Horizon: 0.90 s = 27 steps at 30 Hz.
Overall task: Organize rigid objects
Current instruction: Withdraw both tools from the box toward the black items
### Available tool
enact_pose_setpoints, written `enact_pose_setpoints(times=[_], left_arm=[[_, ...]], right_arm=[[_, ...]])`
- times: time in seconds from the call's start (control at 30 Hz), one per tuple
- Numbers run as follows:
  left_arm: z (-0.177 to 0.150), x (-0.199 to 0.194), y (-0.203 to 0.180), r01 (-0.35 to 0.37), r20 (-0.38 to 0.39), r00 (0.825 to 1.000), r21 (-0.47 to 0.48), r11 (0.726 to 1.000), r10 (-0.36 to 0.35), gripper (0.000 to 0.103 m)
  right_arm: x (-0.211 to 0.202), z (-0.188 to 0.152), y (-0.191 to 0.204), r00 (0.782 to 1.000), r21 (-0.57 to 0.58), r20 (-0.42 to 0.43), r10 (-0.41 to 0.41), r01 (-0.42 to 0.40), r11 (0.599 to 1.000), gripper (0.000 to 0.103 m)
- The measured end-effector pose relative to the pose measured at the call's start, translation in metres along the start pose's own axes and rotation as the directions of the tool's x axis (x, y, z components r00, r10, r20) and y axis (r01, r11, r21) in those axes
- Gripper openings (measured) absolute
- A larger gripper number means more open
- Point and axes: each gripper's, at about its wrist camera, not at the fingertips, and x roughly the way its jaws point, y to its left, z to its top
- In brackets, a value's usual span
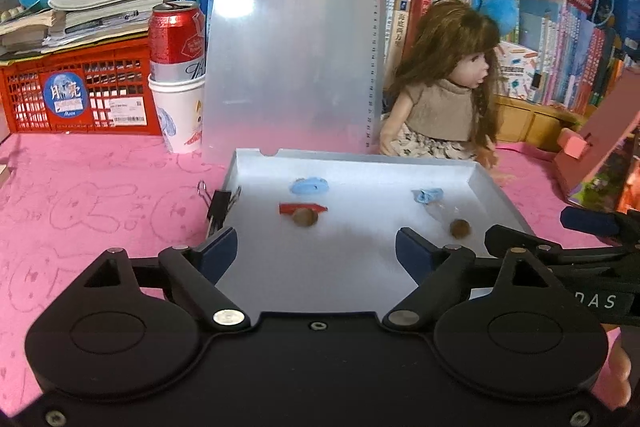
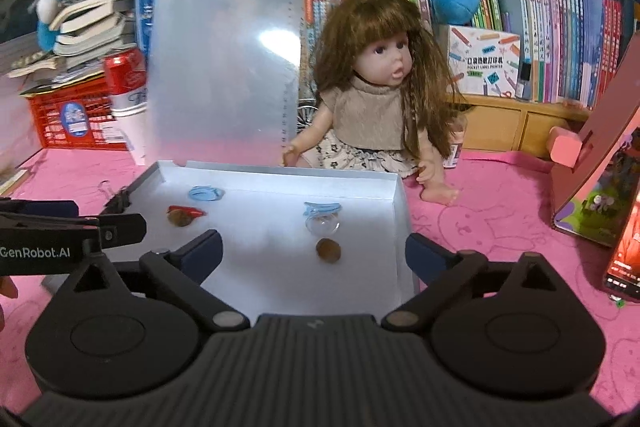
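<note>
A shallow white tray (image 1: 360, 163) lies on the pink cloth. It holds a blue lump (image 1: 309, 185), a red strip (image 1: 302, 207) touching a brown ball (image 1: 305, 217), a second blue lump (image 1: 427, 195) and a second brown ball (image 1: 459, 228). The right wrist view also shows a clear dome (image 2: 322, 225) behind that second brown ball (image 2: 328, 250). A black binder clip (image 1: 218, 207) sits on the tray's left rim. My left gripper (image 1: 316, 247) hangs open over the tray's near part, holding nothing. My right gripper (image 2: 314, 247) stands wide open over the tray's right side, also with nothing in it.
A frosted clipboard (image 1: 292, 39) stands upright behind the tray, with a long-haired doll (image 1: 444, 95) seated to its right. A red can in a paper cup (image 1: 176, 43) and a red crate (image 1: 80, 95) under stacked books are at the back left. A pink box (image 1: 592, 155) leans at the right.
</note>
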Motion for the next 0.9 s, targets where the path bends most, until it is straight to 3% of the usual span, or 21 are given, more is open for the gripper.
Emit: enact_pose_setpoints(times=[0.4,0.9], left_arm=[[-0.033,-0.054,0.007,0.04,0.004,0.999,-0.017,0.999,-0.04,0.087],[-0.088,-0.105,0.002,0.02,0.024,0.999,0.048,0.999,-0.021,0.088]], right_arm=[[-0.063,-0.021,0.01,0.995,-0.059,0.078,0.069,-0.065,0.996,0.103],[-0.107,-0.063,0.015,0.987,-0.096,0.111,0.116,-0.106,0.99,0.103]])
